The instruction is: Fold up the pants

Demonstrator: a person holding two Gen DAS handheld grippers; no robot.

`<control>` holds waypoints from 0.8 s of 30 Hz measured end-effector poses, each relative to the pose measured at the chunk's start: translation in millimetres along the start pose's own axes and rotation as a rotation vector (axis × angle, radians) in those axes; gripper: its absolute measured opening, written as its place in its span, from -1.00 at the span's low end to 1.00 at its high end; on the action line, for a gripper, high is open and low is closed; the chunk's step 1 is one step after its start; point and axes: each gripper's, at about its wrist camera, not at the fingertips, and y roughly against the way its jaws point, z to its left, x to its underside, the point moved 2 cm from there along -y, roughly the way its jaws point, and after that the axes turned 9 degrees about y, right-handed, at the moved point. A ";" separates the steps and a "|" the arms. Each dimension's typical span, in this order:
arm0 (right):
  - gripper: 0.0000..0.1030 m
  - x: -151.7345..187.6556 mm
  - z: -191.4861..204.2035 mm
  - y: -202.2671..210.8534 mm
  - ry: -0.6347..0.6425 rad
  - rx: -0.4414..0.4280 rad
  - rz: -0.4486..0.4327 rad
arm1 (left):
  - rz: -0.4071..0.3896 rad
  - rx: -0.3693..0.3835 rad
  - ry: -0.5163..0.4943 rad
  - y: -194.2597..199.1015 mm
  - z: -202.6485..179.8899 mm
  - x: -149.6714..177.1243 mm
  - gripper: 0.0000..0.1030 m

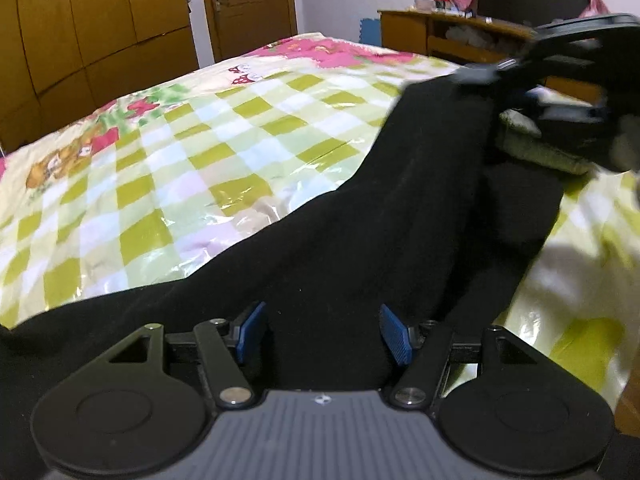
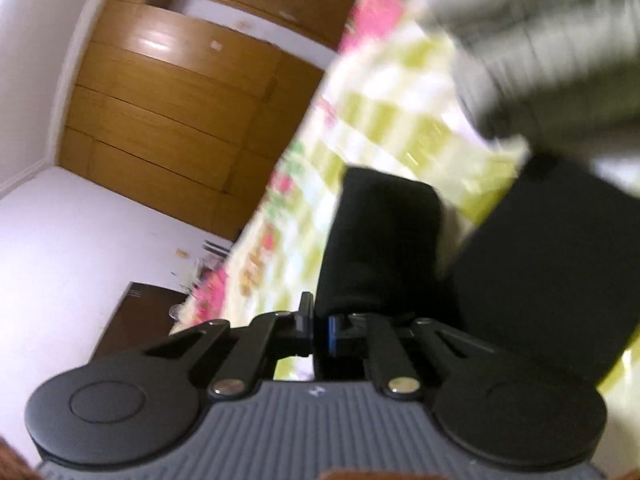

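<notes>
Black pants (image 1: 360, 216) lie across a bed with a green-and-white checked cover (image 1: 180, 152). My left gripper (image 1: 323, 330) is open, its blue pads on either side of the black cloth near the camera. In the left wrist view my right gripper (image 1: 480, 74) holds the far edge of the pants lifted at the upper right. In the right wrist view my right gripper (image 2: 320, 330) is shut on the black pants (image 2: 380, 240), which hang from its jaws in folds. That view is blurred.
Wooden wardrobe doors (image 1: 80, 32) and a door stand behind the bed. A wooden desk (image 1: 440, 36) with clutter and a dark chair is at the back right. A dark bedside cabinet (image 2: 136, 320) shows in the right wrist view.
</notes>
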 end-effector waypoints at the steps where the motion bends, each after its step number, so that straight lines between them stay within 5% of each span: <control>1: -0.84 -3.7 6.6 12.5 0.035 0.013 -0.032 | 0.000 0.005 -0.005 1.7 0.5 1.5 0.44; 3: -0.78 -6.2 14.9 33.6 0.123 0.061 -0.076 | 0.022 -0.002 -0.029 -0.4 -0.8 7.1 0.44; 5: -0.78 -0.8 3.9 37.3 0.145 0.137 -0.028 | 0.045 -0.009 -0.051 -3.6 -3.0 13.0 0.45; 10: -0.60 17.3 -48.8 32.1 -0.002 0.269 0.079 | 0.057 -0.010 -0.068 2.8 -4.1 15.6 0.46; 15: -0.33 14.6 -63.3 34.9 -0.044 0.273 0.060 | 0.053 -0.010 -0.076 0.8 -6.1 13.2 0.48; 21: -0.32 2.9 -63.6 27.3 -0.028 0.287 0.041 | 0.022 -0.025 -0.102 1.3 -16.2 11.2 0.49; 22: -0.35 1.3 -62.0 23.0 -0.009 0.281 0.056 | 0.016 -0.028 -0.105 1.8 -18.5 10.6 0.49; 24: -0.88 1.7 -57.1 27.7 -0.019 0.234 0.069 | -0.005 -0.037 -0.116 3.8 -25.2 10.3 0.50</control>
